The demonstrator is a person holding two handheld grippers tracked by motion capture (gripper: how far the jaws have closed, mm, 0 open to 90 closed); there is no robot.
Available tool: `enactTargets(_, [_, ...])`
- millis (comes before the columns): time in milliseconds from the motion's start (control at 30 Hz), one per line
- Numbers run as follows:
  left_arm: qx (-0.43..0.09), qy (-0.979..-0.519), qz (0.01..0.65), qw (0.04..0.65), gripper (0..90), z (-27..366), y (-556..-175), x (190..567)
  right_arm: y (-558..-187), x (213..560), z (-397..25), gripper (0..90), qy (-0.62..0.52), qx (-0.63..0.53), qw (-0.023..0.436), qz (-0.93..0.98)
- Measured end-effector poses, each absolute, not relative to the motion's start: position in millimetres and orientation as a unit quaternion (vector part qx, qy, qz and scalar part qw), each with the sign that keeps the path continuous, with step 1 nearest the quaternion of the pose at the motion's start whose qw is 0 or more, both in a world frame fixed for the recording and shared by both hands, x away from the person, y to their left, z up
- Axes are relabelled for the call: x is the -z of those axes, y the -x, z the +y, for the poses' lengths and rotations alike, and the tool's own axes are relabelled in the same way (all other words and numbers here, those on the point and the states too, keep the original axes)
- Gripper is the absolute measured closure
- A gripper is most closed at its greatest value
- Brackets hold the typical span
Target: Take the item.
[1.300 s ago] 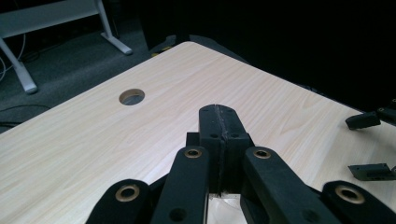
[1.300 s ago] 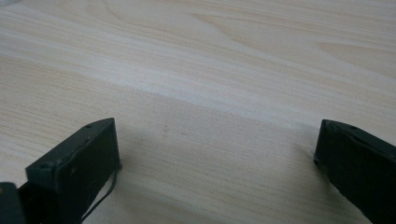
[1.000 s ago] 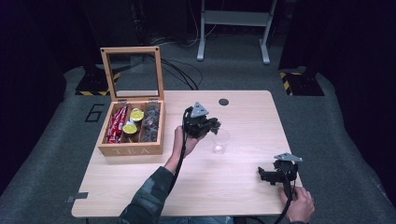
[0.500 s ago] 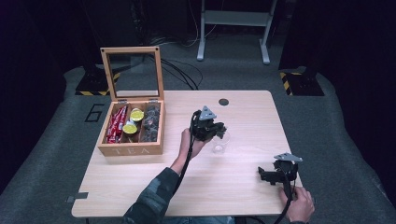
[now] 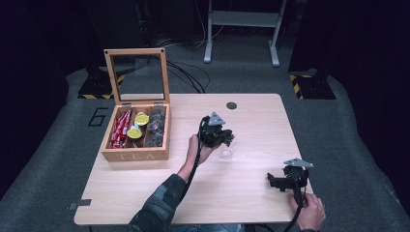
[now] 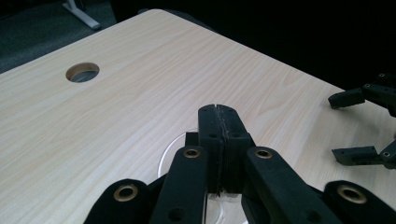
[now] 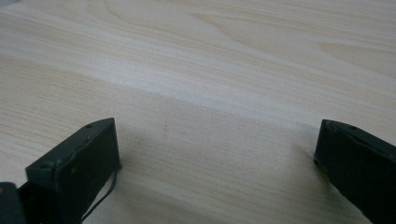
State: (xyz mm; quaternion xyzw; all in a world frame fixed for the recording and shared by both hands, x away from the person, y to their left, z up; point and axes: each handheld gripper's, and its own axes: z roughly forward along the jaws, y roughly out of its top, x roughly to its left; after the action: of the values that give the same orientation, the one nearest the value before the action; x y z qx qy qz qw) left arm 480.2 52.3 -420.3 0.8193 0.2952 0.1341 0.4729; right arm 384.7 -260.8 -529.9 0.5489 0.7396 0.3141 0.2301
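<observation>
A clear glass (image 5: 228, 148) stands upright on the wooden table (image 5: 251, 203), just right of centre. My left gripper (image 5: 225, 140) is over it with its jaws pressed together on the glass's rim (image 6: 173, 148), seen in the left gripper view under the shut jaws (image 6: 218, 110). My right gripper (image 5: 273, 181) rests low at the table's front right, held by a hand, open with bare wood between its fingers (image 7: 74, 163). It also appears far right in the left gripper view (image 6: 350, 126), jaws apart.
An open wooden tea box (image 5: 135, 155) with a glass lid stands at the table's left, holding red packets, yellow-topped cups and dark items. A round cable hole (image 5: 231, 105) lies near the table's far edge. A metal stand's legs are on the floor behind.
My left gripper has moved right and slightly toward the person, from beside the tea box to the clear glass. The right gripper has stayed put.
</observation>
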Motion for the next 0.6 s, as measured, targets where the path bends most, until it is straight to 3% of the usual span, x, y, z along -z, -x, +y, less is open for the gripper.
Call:
enactTargets(300, [-0.127, -0.823, 0.290, 0.472, 84.5, 49.5, -478.5, 422.9, -384.7, 529.9, -260.8, 0.0, -0.549, -0.314, 0.230, 0.740])
enactTargets(600, [-0.137, -0.817, 0.305, 0.470, 36.9, 60.8, -466.3, 408.9, -384.7, 529.9, -260.8, 0.0, -0.549, -0.314, 0.230, 0.740])
